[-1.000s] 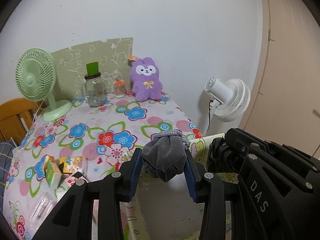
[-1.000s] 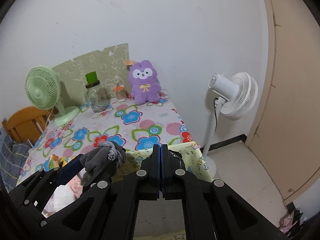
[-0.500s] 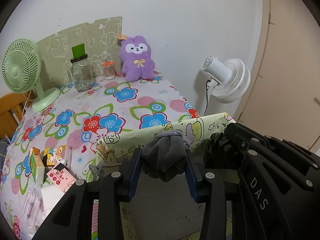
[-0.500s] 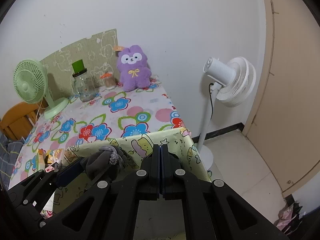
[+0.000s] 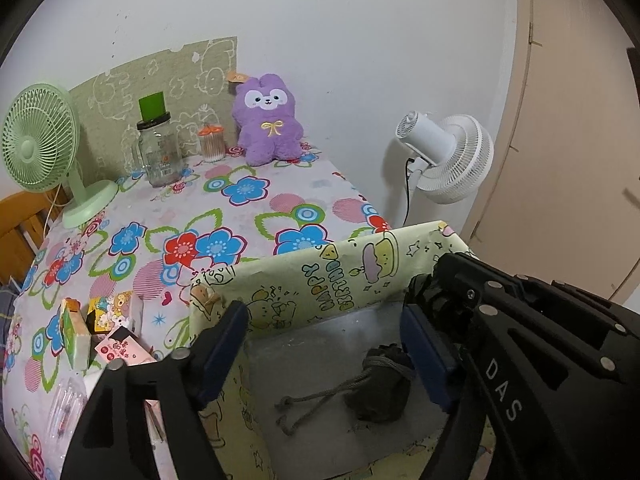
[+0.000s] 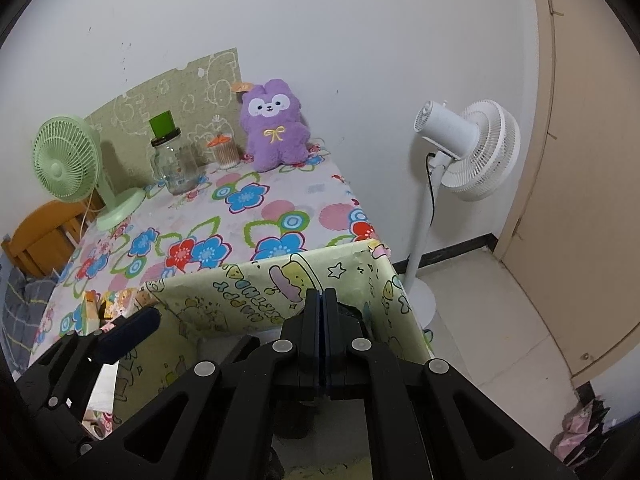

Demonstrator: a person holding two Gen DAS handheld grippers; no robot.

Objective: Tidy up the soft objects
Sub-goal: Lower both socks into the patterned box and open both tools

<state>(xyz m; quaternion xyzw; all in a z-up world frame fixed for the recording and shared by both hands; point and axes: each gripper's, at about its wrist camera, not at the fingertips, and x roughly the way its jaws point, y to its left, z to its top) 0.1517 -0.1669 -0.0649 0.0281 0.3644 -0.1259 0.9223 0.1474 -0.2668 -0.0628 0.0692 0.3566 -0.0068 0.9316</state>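
Left gripper [image 5: 324, 354] jaws just opened wide; dark grey drawstring fabric pouch [image 5: 380, 388] lies loose on yellow cartoon-print paper box [image 5: 320, 280] floor. Right gripper [image 6: 324, 300] jaws closed, empty.

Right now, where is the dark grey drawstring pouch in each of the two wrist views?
Left wrist view: the dark grey drawstring pouch lies on the floor of the yellow-green box, low and right of centre, near the left gripper.
Right wrist view: it is not visible; the right gripper covers the inside of the box.
Shared landmark: the purple plush rabbit against the wall.
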